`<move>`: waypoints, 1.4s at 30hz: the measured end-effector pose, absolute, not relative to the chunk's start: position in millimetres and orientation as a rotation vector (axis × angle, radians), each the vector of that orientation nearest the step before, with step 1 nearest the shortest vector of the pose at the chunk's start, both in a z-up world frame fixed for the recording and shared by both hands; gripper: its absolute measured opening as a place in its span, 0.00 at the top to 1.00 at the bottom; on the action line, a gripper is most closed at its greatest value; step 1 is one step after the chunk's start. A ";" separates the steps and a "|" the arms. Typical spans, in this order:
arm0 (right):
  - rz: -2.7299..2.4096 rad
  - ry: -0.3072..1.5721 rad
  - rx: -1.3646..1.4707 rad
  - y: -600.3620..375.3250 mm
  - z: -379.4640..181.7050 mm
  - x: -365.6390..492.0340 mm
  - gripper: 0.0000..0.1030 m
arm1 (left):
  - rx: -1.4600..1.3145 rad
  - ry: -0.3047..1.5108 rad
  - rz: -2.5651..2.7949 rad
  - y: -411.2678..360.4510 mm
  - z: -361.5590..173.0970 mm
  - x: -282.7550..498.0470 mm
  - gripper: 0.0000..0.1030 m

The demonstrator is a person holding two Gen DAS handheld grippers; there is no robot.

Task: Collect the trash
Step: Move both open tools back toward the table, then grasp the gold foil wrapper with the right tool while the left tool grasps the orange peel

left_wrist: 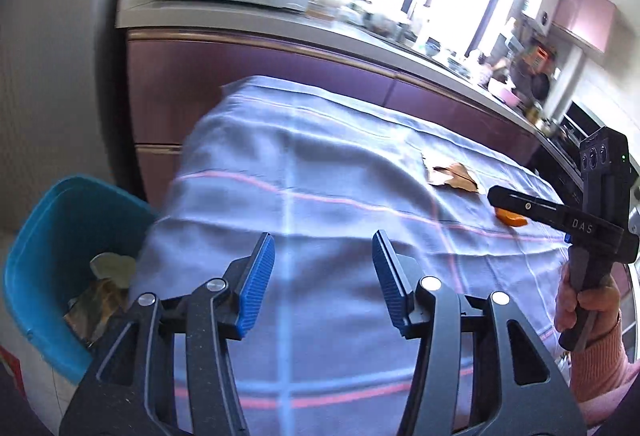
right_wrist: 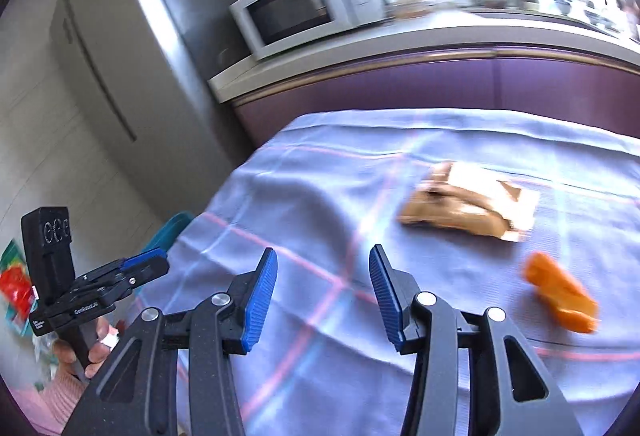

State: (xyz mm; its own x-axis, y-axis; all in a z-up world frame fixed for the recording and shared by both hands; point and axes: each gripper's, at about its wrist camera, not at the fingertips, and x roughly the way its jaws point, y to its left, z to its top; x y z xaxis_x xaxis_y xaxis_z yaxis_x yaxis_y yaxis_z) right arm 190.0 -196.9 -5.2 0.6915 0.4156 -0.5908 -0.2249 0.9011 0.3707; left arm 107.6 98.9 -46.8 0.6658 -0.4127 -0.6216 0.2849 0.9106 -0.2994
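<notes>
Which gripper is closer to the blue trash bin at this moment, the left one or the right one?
Left. The left gripper hangs over the table edge beside the blue trash bin; the right gripper is farther along the table, toward the orange piece.

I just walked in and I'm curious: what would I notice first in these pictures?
You'd notice the two blue-padded grippers, left gripper and right gripper, both open and empty over the checked tablecloth. On the cloth lie a brown crumpled wrapper and, nearer the right gripper, an orange scrap. Beside the table's left end stands a blue bin with trash already in it.
</notes>
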 end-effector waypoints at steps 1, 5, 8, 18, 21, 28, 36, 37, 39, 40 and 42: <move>0.326 0.714 0.289 -210.6 -5.6 186.4 0.54 | -0.169 0.746 -0.420 85.8 -45.5 111.5 0.50; 0.207 0.679 0.312 -252.6 -9.1 178.2 0.52 | -0.116 0.763 -0.491 33.5 -43.3 128.8 0.49; 0.145 0.672 0.315 -277.1 -12.9 176.1 0.50 | -0.072 0.776 -0.526 -5.4 -43.5 140.2 0.49; 0.110 0.744 0.320 -316.9 -38.7 172.6 0.42 | 0.085 0.810 -0.599 -105.3 -47.3 185.1 0.46; 0.117 0.762 0.308 -316.5 -43.4 174.9 0.42 | 0.117 0.825 -0.595 -125.3 -51.4 198.2 0.45; 0.172 0.750 0.373 -324.6 -39.6 184.9 0.42 | 0.113 0.870 -0.593 -150.7 -54.1 222.1 0.43; 0.290 0.814 0.507 -325.6 -44.4 241.2 0.42 | 0.078 0.865 -0.568 -142.5 -50.8 225.6 0.43; 0.304 0.834 0.506 -322.2 -46.0 248.1 0.42 | 0.074 0.865 -0.567 -139.4 -50.8 224.6 0.43; 0.323 0.872 0.512 -315.1 -51.4 260.2 0.42 | 0.076 0.862 -0.559 -135.0 -51.9 223.8 0.43; 0.329 0.890 0.513 -311.7 -54.5 264.8 0.42 | 0.074 0.867 -0.557 -133.4 -53.3 225.3 0.43; 0.326 0.888 0.511 -307.5 -54.5 268.4 0.42 | 0.056 0.894 -0.554 -130.8 -58.4 231.8 0.47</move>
State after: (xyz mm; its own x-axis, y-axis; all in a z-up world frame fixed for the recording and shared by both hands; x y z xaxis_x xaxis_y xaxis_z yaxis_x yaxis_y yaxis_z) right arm 268.4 -307.5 -54.5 0.5938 0.4722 -0.6514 -0.0604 0.8335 0.5492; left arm 231.8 -130.8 -58.4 0.4962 -0.4340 -0.7520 0.4800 0.8588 -0.1789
